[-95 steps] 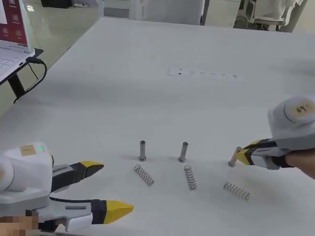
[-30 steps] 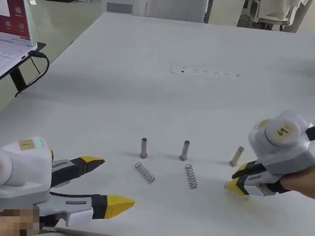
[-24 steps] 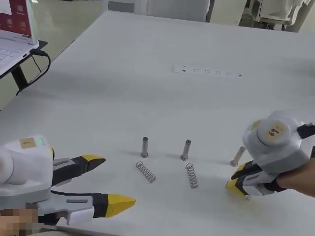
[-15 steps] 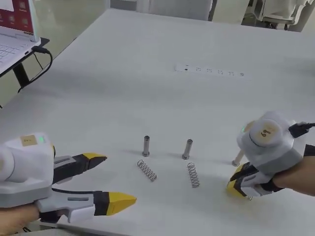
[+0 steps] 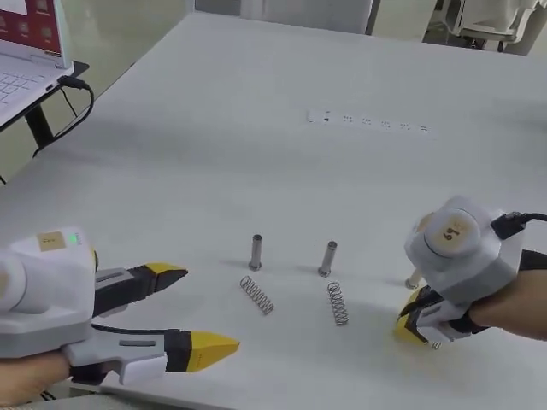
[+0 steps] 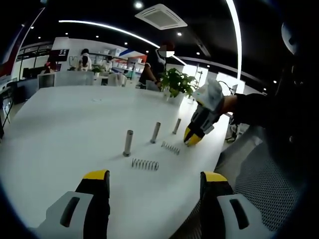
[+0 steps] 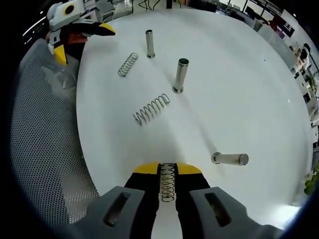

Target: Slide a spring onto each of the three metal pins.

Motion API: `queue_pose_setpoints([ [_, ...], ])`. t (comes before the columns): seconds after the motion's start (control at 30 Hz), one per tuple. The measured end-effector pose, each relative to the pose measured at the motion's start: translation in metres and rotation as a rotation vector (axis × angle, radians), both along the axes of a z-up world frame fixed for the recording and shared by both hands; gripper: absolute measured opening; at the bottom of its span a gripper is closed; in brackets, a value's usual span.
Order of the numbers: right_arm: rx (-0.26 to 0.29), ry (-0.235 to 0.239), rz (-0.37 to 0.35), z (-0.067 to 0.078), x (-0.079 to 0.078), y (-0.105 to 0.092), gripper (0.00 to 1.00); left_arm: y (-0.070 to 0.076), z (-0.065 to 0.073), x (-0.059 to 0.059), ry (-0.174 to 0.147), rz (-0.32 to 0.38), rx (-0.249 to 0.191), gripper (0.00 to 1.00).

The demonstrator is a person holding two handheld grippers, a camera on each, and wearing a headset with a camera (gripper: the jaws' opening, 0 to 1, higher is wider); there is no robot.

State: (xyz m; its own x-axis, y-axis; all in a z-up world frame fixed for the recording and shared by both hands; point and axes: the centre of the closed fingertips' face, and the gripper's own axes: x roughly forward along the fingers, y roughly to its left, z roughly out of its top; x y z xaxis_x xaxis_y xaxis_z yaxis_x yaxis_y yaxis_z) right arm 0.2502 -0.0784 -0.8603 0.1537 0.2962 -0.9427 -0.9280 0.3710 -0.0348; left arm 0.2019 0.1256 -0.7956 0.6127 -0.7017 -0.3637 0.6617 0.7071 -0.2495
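Where the white workbench (image 5: pixel 214 154) ends nearest the person, the left gripper (image 5: pixel 209 308), a grey-and-white body with black jaws tipped in yellow, hovers over the edge. Its jaws are spread wide with nothing between them, and the left gripper view shows the same broad gap.

On the other side the right gripper (image 5: pixel 408 318), of the same make, has its tips angled down close to the tabletop. In the right gripper view its jaws are pressed together on the held spring (image 7: pixel 168 181), a small silver wire coil lying lengthwise between them.

Just beyond that grip is the right pin (image 7: pixel 230 159), a short grey metal cylinder, apart from the held spring. In the head view the gripper's body covers most of this pin.

Further along the table, two more silver coils lie flat on the surface. The middle loose spring (image 5: pixel 338 304) lies just in front of the middle pin (image 5: pixel 329 257). The left loose spring (image 5: pixel 256 295) lies just in front of the left pin (image 5: pixel 256 252), slanted. Both of these grey metal pins stand upright. None of the three pins carries a spring yet, and together they make a row across the bench.

Well beyond the pins, a flat white power strip (image 5: pixel 367 125) lies on the tabletop. Off the table's far left, an open laptop (image 5: pixel 21 51) sits on a stand, with a black cable (image 5: pixel 73 98) looping down from it. In the left gripper view a green potted plant (image 6: pixel 177 83) stands past the far end of the bench.
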Motion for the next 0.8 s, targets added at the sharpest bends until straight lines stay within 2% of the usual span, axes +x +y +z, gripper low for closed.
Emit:
queue_pose_setpoints([
  [0.13, 0.018, -0.004, -0.006, 0.005, 0.000, 0.003, 0.09, 0.000, 0.000, 0.000, 0.000, 0.000, 0.000, 0.70],
  [0.4, 0.054, -0.043, -0.018, 0.021, 0.007, 0.006, 0.09, -0.001, 0.000, 0.000, 0.000, -0.003, 0.005, 0.70],
  [0.8, 0.104, -0.088, -0.044, 0.035, 0.013, 0.007, 0.09, -0.002, 0.000, 0.000, -0.002, -0.010, 0.017, 0.70],
])
